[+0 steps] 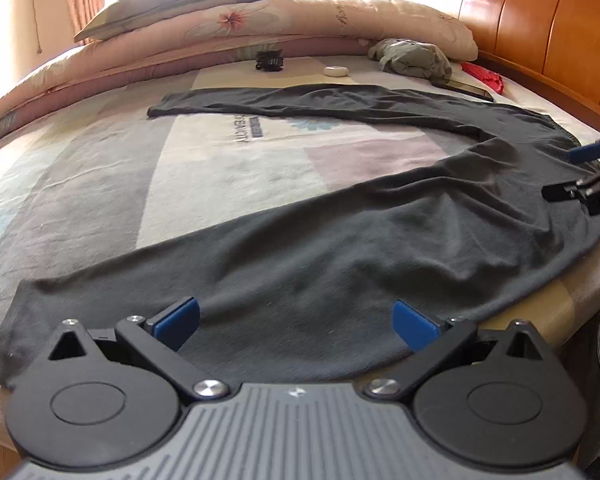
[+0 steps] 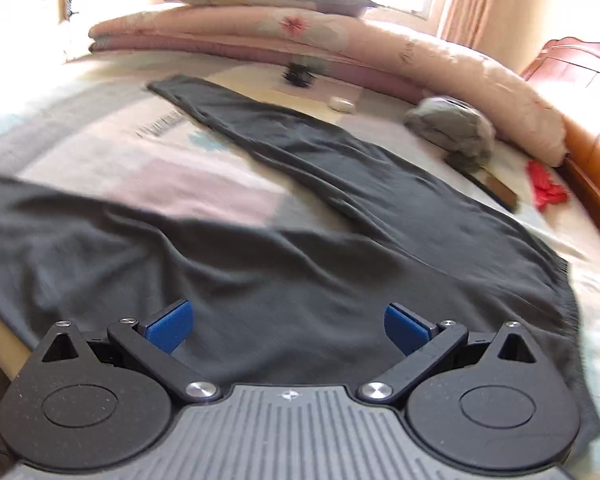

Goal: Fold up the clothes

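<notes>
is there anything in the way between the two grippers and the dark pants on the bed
Nothing visible is. The left gripper and the right gripper both sit with jaws open directly over the dark pants. The hair clip, white case and bundled grey garment lie farther off, near the folded quilt.

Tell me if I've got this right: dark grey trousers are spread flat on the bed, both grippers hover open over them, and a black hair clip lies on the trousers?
Nearly. The hair clip lies on the bedspread beyond the trousers, not on them, as the left wrist view shows. The left gripper and right gripper are open over the trousers.
</notes>
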The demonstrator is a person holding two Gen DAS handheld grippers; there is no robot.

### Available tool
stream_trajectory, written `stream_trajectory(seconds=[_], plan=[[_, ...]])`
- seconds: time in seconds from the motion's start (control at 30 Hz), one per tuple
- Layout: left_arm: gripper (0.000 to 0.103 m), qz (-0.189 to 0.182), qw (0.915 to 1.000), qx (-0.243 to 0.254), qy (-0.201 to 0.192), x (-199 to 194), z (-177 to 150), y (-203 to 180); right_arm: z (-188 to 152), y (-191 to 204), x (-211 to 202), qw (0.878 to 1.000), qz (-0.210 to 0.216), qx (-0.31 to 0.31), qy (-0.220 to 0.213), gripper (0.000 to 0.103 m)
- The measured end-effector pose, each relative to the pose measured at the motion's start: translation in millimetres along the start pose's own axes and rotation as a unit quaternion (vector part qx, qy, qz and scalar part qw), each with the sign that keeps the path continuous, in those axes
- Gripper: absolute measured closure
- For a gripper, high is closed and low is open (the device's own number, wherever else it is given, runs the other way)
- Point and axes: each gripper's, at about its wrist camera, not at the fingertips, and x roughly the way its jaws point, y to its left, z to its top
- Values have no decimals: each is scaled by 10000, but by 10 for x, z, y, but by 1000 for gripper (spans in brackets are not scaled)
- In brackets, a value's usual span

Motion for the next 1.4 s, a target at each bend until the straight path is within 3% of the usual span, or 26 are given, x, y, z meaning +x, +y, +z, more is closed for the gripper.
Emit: stream_trajectory(seconds=[0.1, 0.17, 0.23, 0.33, 0.53, 0.63, 0.83, 0.93, 1.1, 1.2, 1.27, 1.4], plan=[[1, -175, 9996, 205, 4, 111, 135, -284, -232, -281, 51, 9989, -137, 393, 231, 0], [1, -196, 9993, 319, 49, 204, 161, -436, -377, -406, 121, 9969, -8, 720, 311, 0], [1, 33, 9994, 209, 281, 296, 114, -489, -503, -483, 125, 9944, 142, 1035, 171, 0], [1, 2, 9985, -455, 302, 244, -61, -374, -614, -462, 89, 9947, 117, 1020, -87, 0], [1, 124, 9978, -362, 545, 54, -129, -381, -702, -420, 47, 9929, -26, 1124, -396, 0], [1, 168, 9995, -186, 170, 6, 54, -329, -709, -418, 40, 9927, -44, 1128, -427, 0], [1, 9, 9987, -512, -71, 399, 359, -201, -718, -381, 30, 9920, -152, 1174, -432, 0], [1, 57, 9975, -697, 115, 524, 240, -231, -722, -366, 24, 9917, -201, 1194, -421, 0], [1, -158, 9992, -223, 277, 290, 56, -383, -738, -361, 16, 9915, -207, 1206, -442, 0], [1, -134, 9998, 21, 125, 181, 137, -235, -731, -355, 17, 9916, -217, 1208, -419, 0], [1, 87, 9998, -149, -57, 167, 223, 3, -734, -350, 13, 9914, -231, 1218, -424, 0], [1, 285, 9930, -1144, -90, 315, 270, 625, -728, -335, 10, 9910, -284, 1247, -398, 0]])
